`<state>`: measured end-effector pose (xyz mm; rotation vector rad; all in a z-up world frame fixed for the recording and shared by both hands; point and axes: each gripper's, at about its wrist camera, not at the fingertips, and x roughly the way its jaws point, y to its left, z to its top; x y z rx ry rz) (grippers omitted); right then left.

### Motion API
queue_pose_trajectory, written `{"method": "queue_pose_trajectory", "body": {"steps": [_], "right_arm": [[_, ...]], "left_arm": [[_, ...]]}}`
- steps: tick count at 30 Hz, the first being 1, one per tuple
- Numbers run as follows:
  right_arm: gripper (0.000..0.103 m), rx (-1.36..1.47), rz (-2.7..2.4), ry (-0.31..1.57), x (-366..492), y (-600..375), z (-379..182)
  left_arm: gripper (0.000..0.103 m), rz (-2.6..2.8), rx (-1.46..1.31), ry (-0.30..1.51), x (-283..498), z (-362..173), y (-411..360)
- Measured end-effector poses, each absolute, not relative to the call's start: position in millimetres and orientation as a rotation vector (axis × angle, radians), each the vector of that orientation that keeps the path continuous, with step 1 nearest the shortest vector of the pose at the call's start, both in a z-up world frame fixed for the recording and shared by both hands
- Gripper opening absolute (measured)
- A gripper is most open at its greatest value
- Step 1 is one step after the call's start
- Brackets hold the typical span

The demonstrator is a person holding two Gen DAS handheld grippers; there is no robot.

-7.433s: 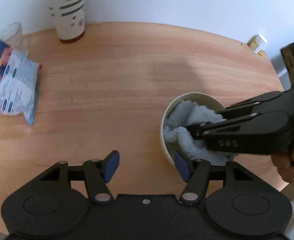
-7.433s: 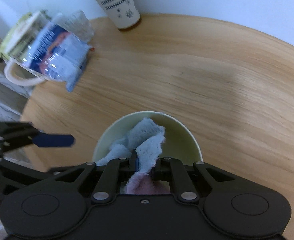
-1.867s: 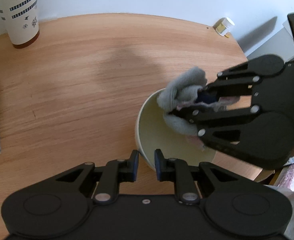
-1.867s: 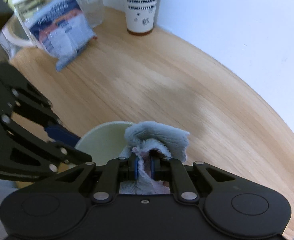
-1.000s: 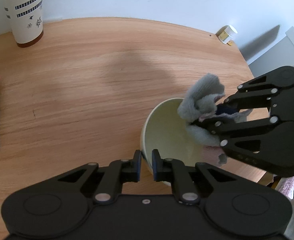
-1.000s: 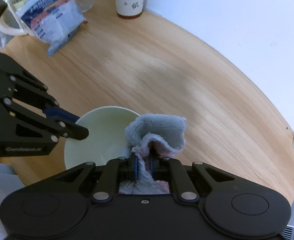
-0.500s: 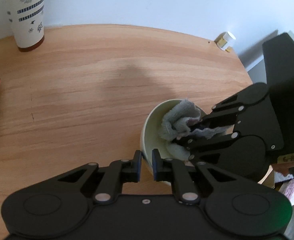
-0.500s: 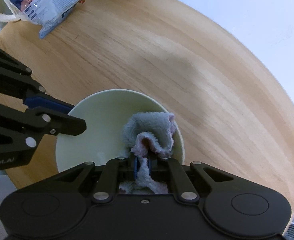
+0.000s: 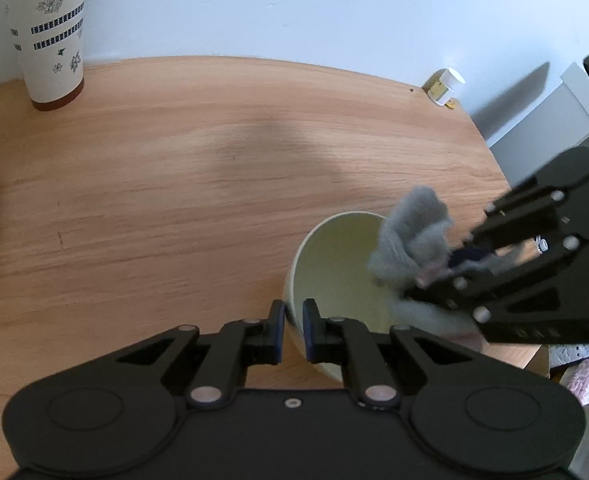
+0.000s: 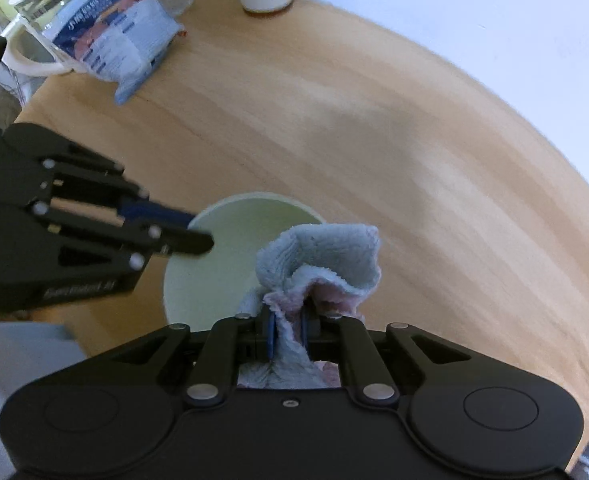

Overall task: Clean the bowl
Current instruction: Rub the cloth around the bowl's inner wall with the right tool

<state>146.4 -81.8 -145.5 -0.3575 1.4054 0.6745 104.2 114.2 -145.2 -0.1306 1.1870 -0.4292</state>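
Cloth (image 10: 326, 256) now up out of bowl (image 9: 334, 272), in slackening right jaws; left jaws clamped on rim.

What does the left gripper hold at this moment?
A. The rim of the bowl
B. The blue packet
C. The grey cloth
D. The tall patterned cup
A: the left gripper is closed over the near rim of the bowl, with one pad outside the wall and one inside, while the cloth is in the right gripper.

Cup (image 9: 48, 36), jar (image 9: 446, 86), pkt (image 10: 114, 36), table (image 9: 198, 168).
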Motion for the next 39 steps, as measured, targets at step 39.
{"method": "queue_pose_trajectory", "body": {"steps": [39], "right_arm": [[0.013,-0.133,0.759,1.72,162.8,-55.6,-171.2]], "left_arm": [[0.005,-0.375,-0.115,1.2,101.9,-149.0,106.0]]}}
